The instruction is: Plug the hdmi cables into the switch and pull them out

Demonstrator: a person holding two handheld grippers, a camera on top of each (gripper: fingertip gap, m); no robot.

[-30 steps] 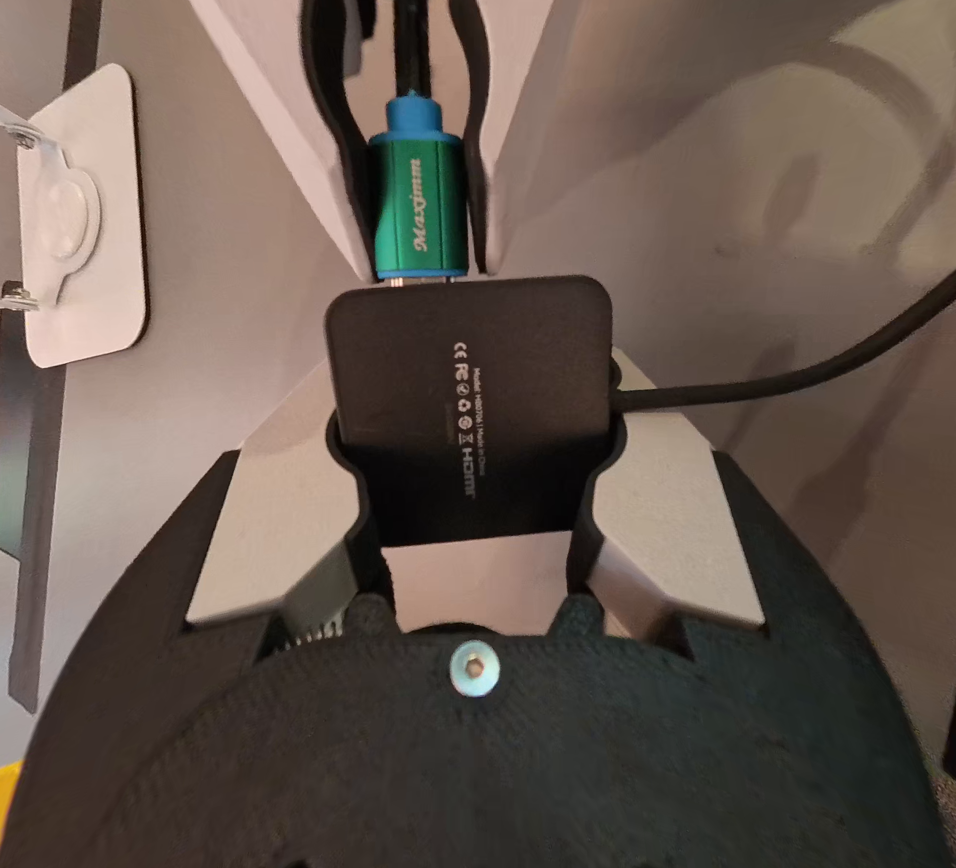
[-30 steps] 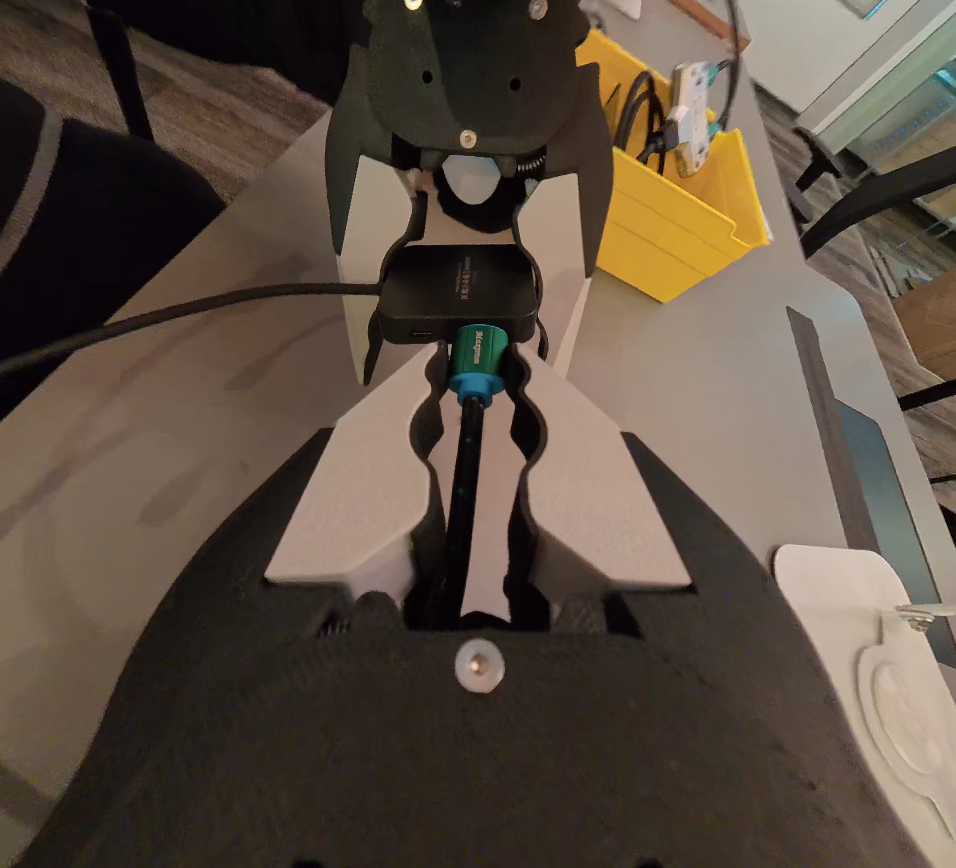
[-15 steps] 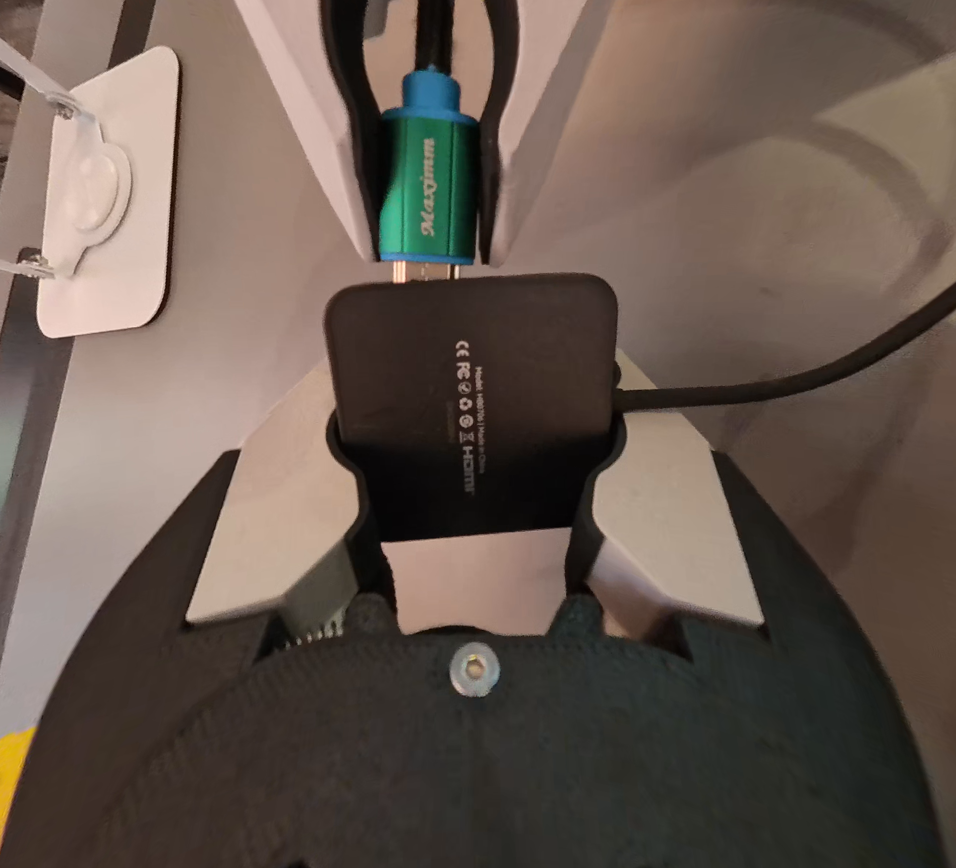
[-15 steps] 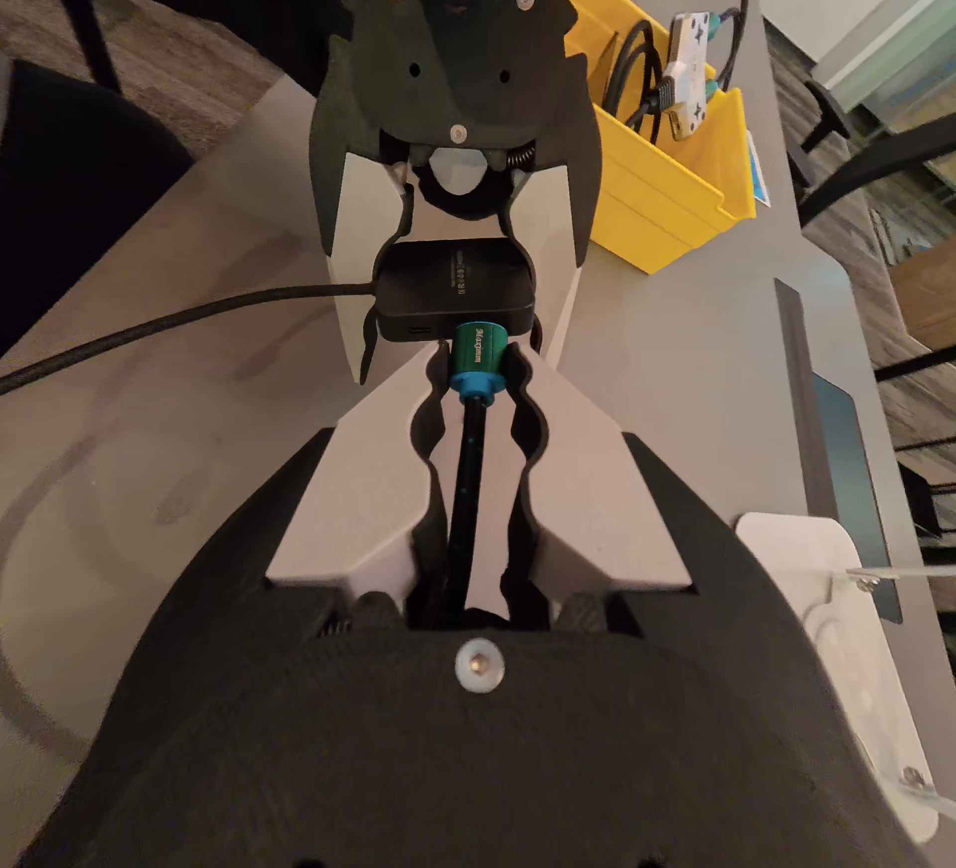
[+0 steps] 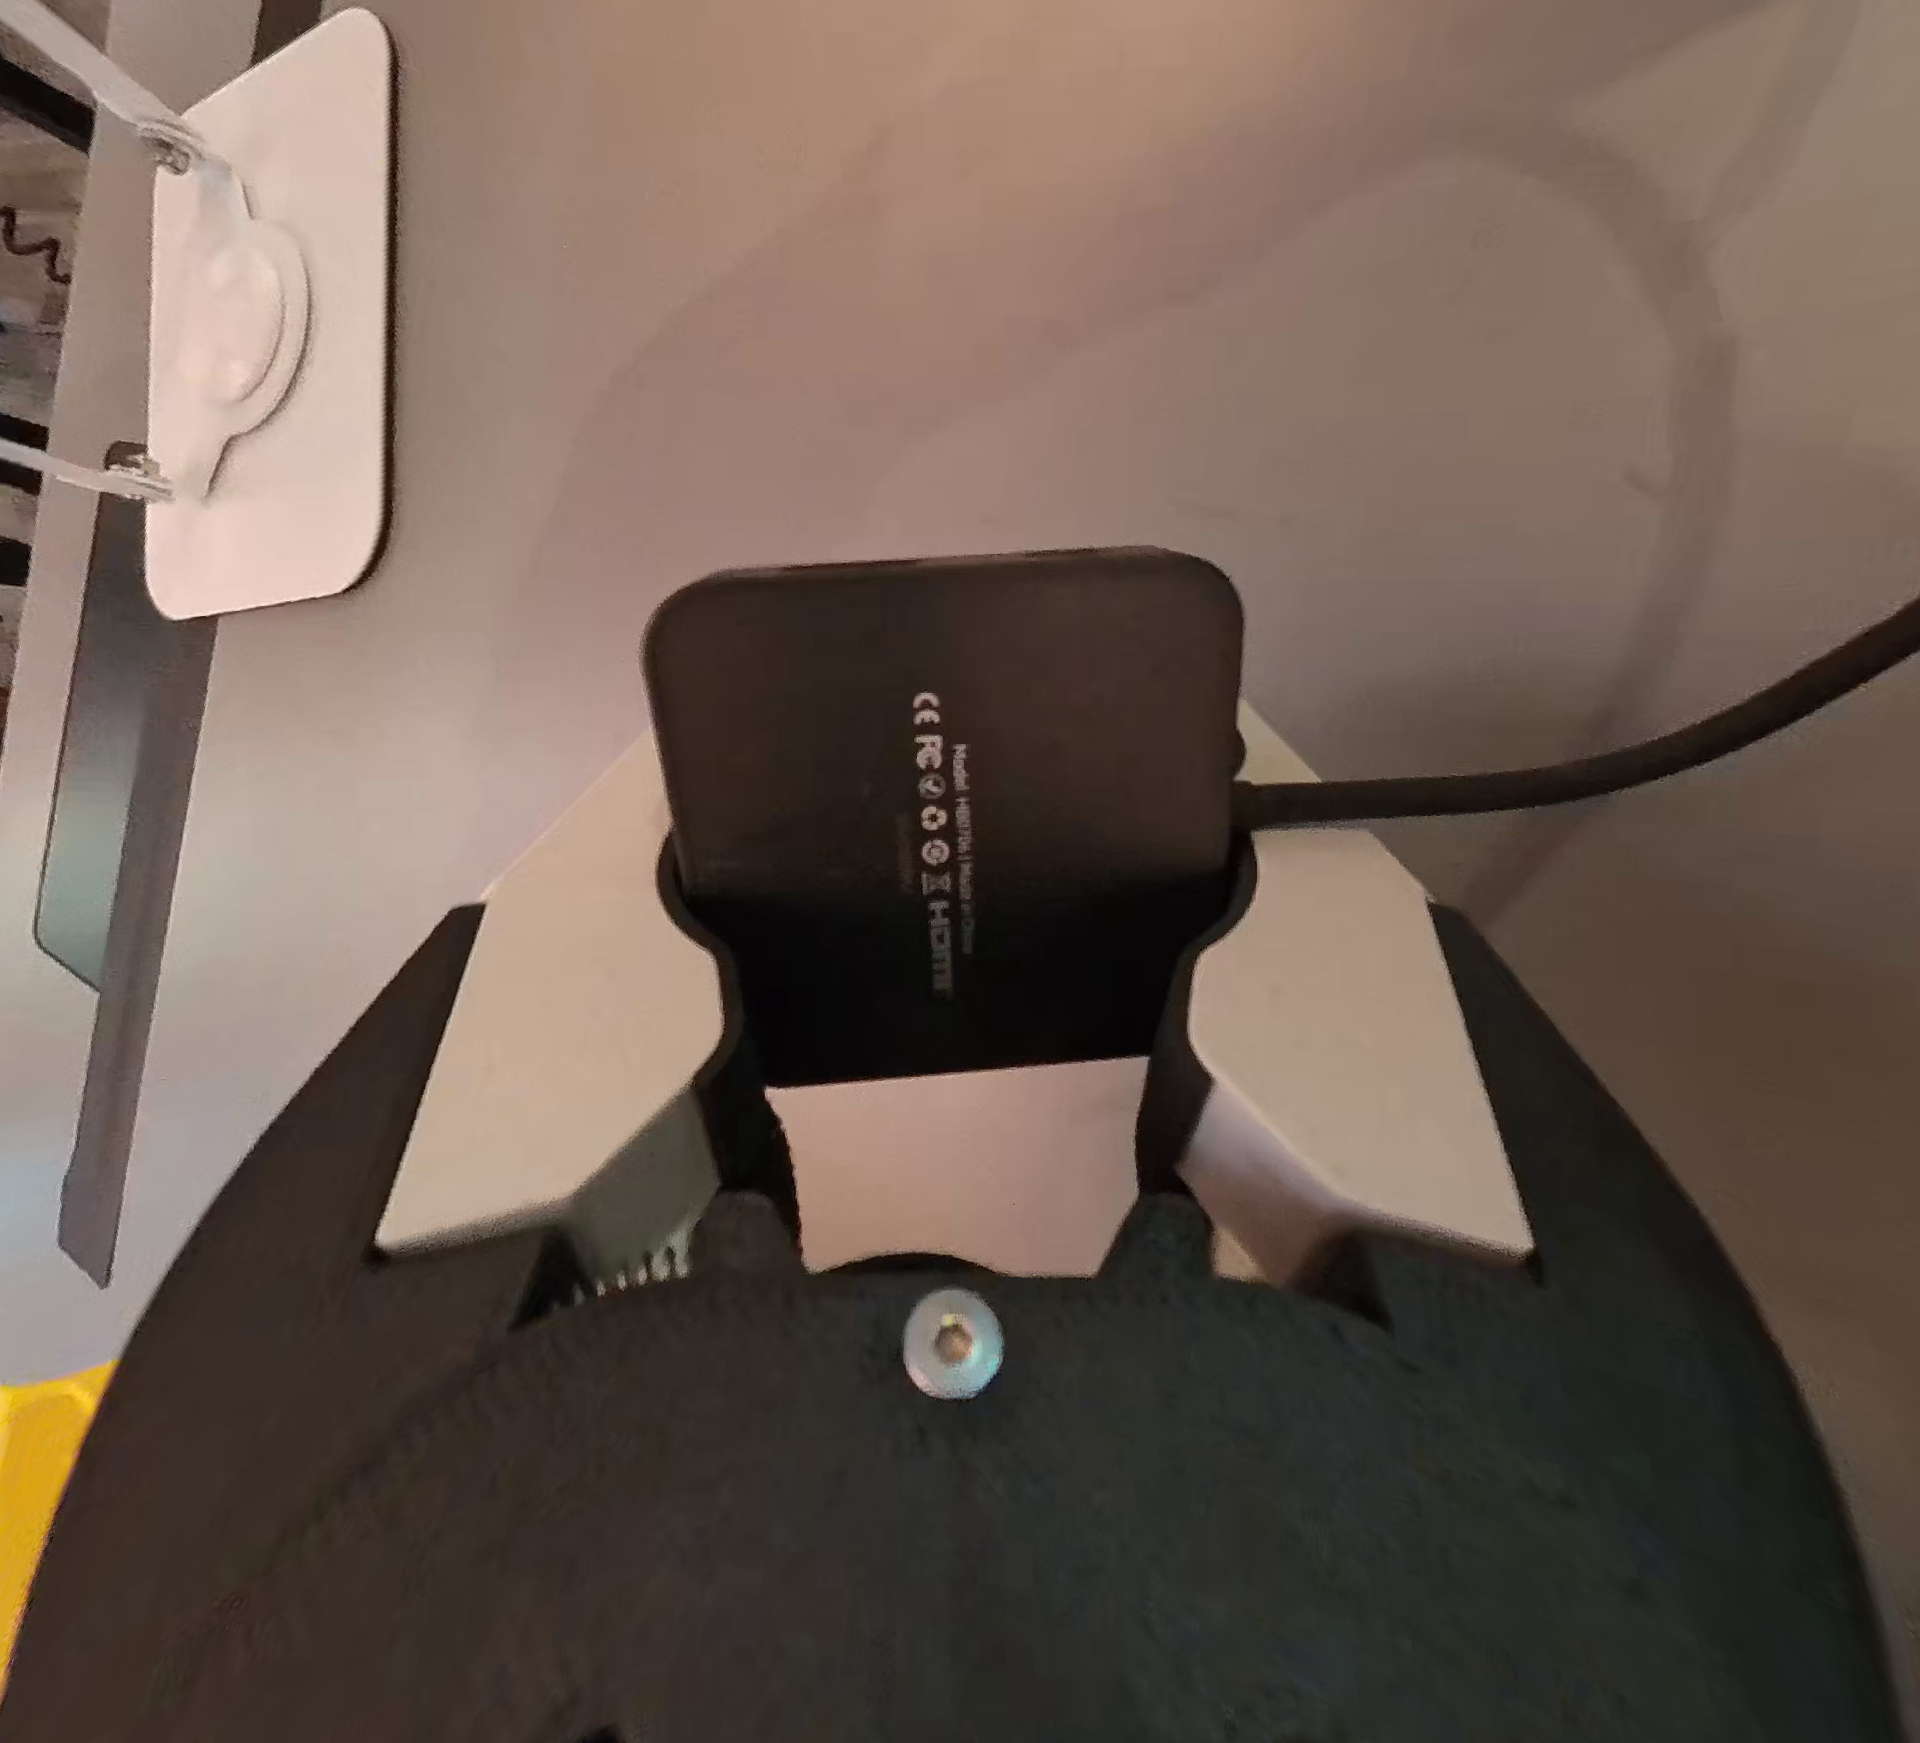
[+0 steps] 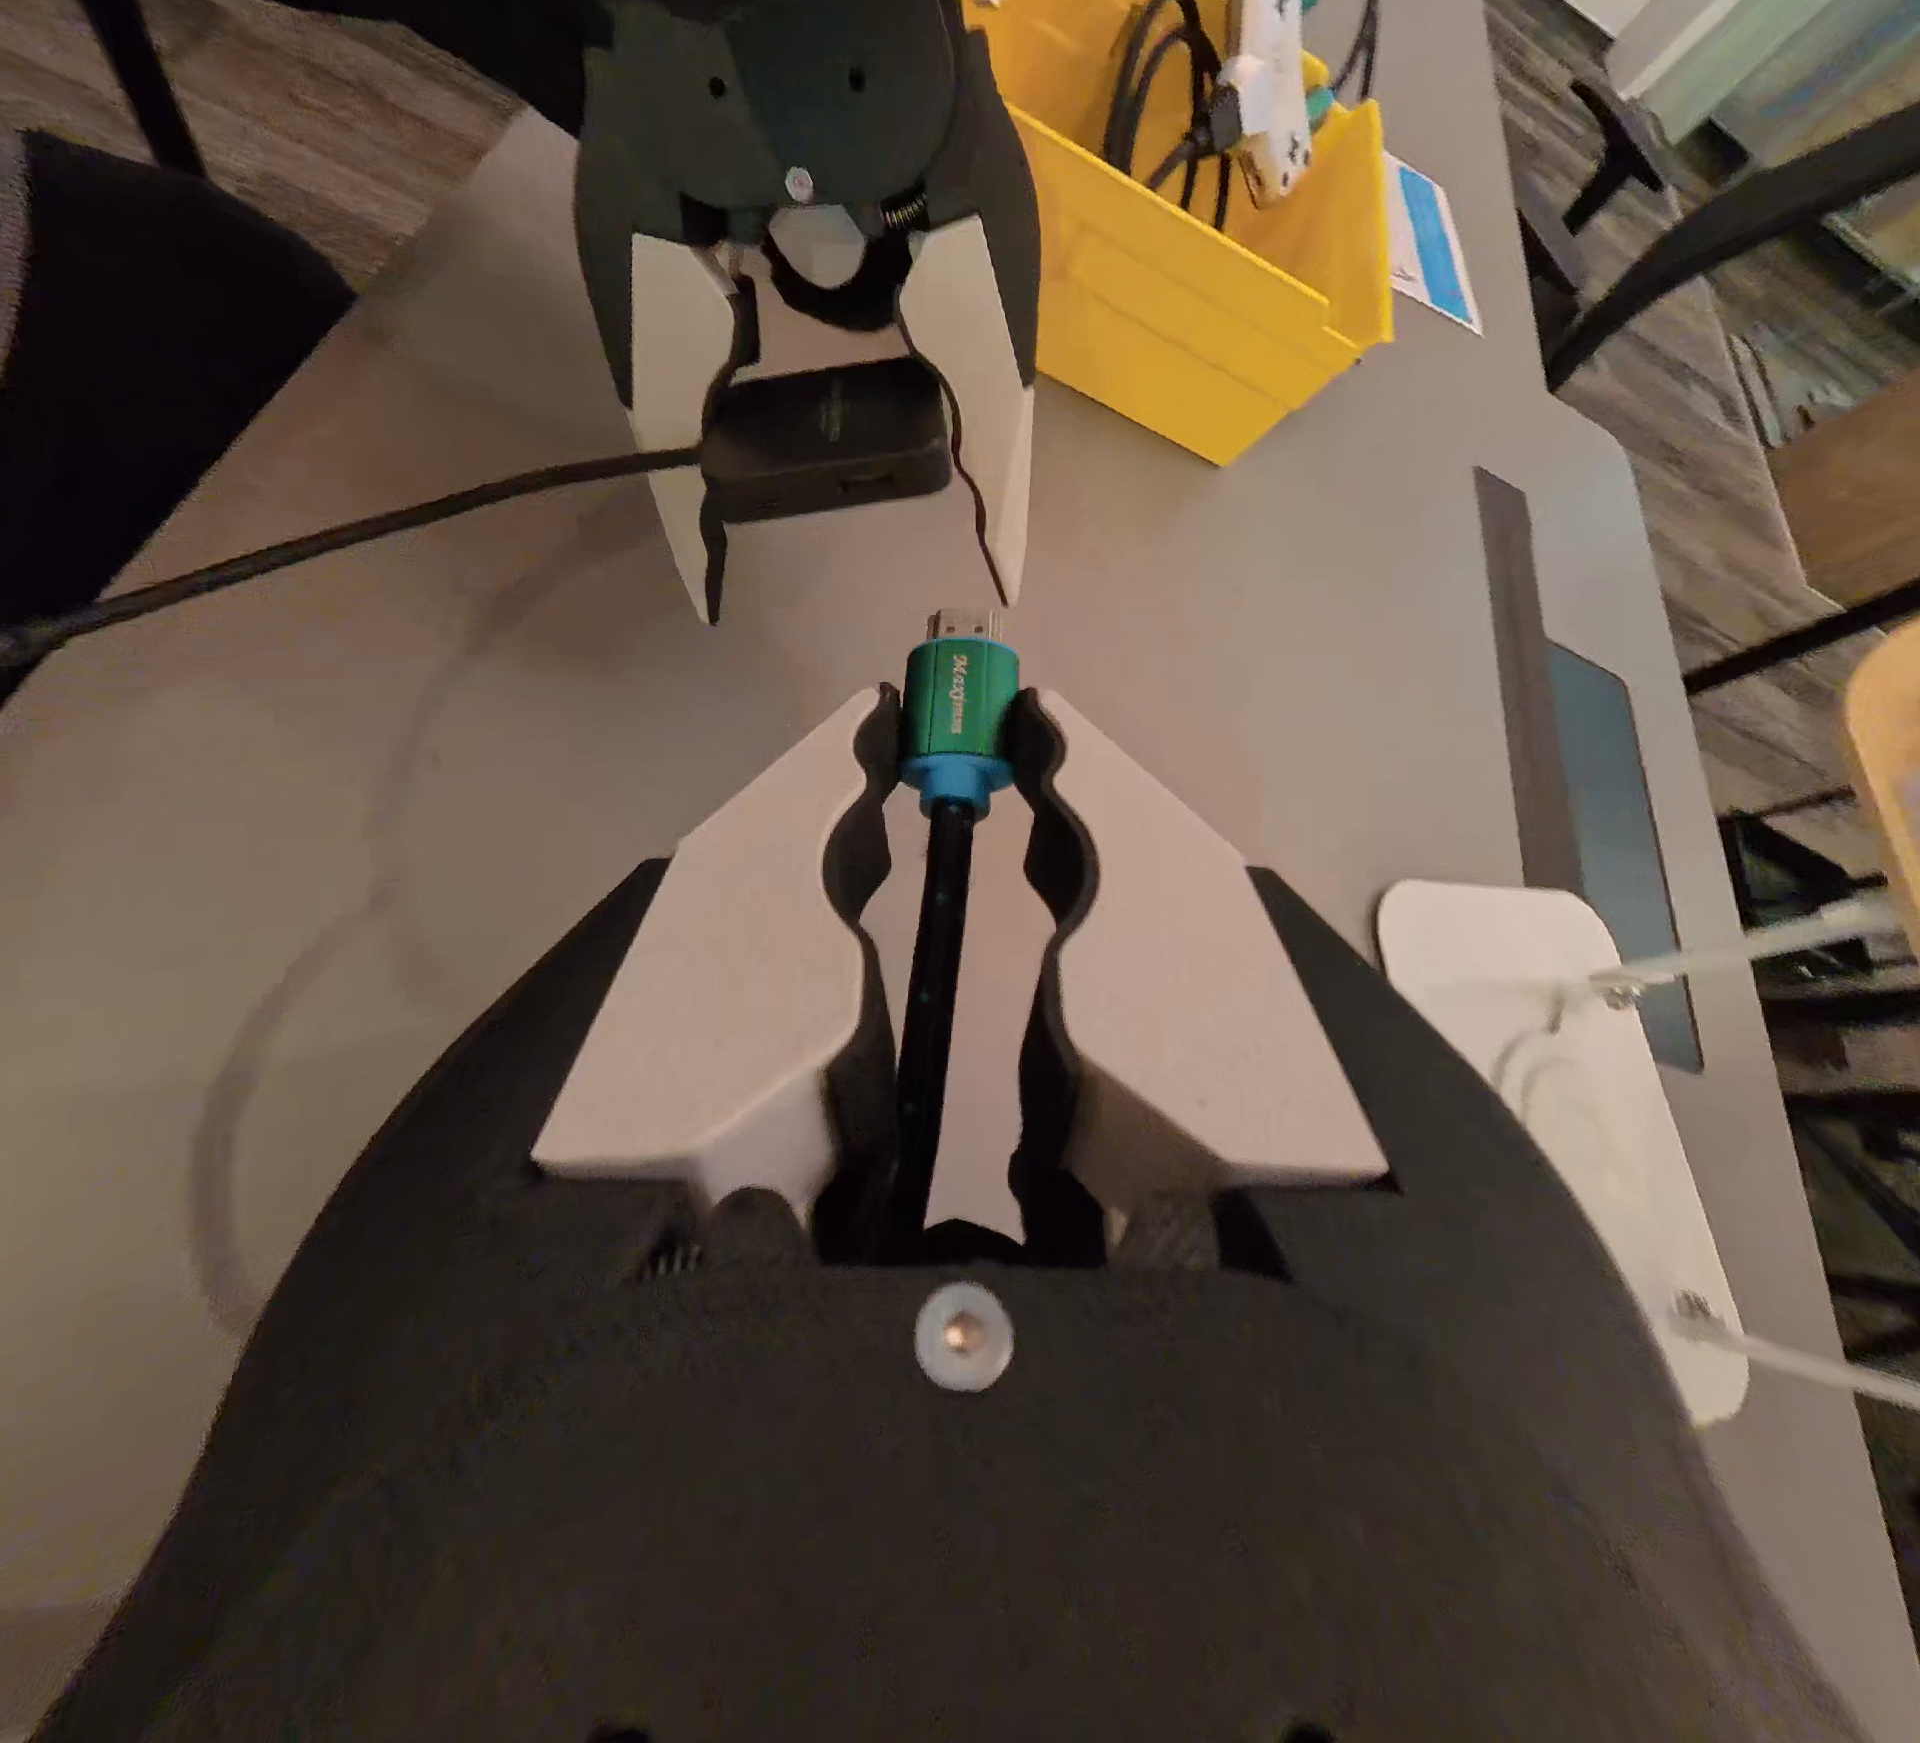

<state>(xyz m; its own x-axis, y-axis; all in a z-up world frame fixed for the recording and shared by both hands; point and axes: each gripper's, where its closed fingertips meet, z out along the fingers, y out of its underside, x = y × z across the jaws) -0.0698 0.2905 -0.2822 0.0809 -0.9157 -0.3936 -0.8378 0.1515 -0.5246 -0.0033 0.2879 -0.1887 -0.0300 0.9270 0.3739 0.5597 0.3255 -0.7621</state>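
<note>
At the centre of the left wrist view we had the black switch (image 5: 940, 758) clamped between the white fingers (image 5: 582, 1018) of our left gripper (image 5: 951, 820), its printed face toward the camera and its far edge sticking out past the fingertips. A black cable (image 5: 1558, 774) left the switch's right side and ran off the right edge of the frame. Nothing was plugged into the far edge that we could see, though that edge was dim and slightly blurred.

Lower in the right wrist view, our right gripper (image 6: 956, 701) was closed on the green plug (image 6: 951, 706) of the hdmi cable (image 6: 930, 966), the fingers nearly together with only the plug between their tips. The plug's metal end pointed up the frame toward the switch (image 6: 831, 436) and stood clear of it, just below the left gripper's (image 6: 862, 550) fingertips.

Both tools hung over a grey table (image 6: 1247, 602). A yellow bin (image 6: 1174, 291) with cables sat at the upper right of that view, and a white plate (image 6: 1558, 1122) lay at the right edge.
</note>
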